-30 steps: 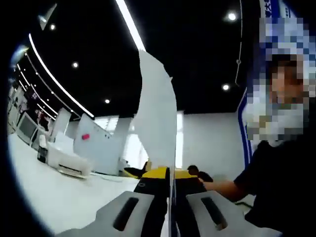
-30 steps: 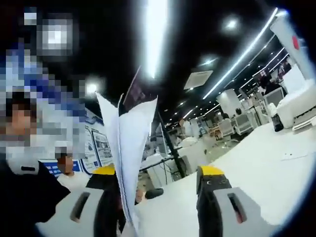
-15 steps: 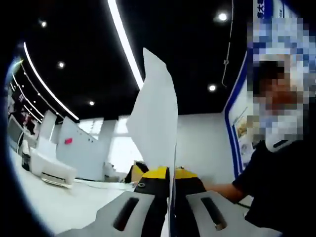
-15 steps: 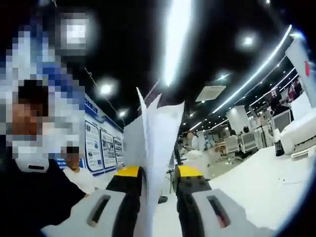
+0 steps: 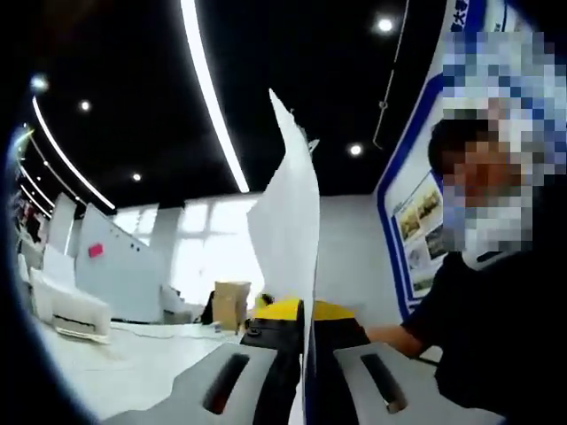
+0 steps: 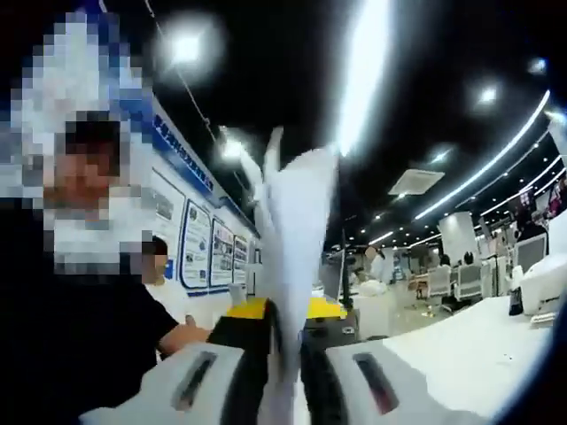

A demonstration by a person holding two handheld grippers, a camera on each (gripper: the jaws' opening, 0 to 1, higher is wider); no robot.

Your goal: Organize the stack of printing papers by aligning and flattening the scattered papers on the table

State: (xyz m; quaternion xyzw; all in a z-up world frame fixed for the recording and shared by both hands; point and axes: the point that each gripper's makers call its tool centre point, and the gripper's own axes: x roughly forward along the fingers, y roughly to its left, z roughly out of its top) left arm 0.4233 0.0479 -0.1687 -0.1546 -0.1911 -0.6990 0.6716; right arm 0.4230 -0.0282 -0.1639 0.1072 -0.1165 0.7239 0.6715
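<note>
Left gripper (image 5: 303,323) fingers clamped on paper stack (image 5: 288,221), held upright above counter (image 5: 115,372). Right gripper (image 6: 285,329) fingers clamped too. Risk: uneven pull tears or buckles sheets; loose sheets slip out.

Motion-blurred papers (image 6: 297,230) in the right gripper view, sheet edges impossible to separate or count, lower part hidden between the right claw (image 6: 285,332) jaws; in the left gripper view, bottom of the papers (image 5: 288,230) cut off behind the left claw (image 5: 303,341); wall posters (image 6: 205,257) too small to read.
</note>
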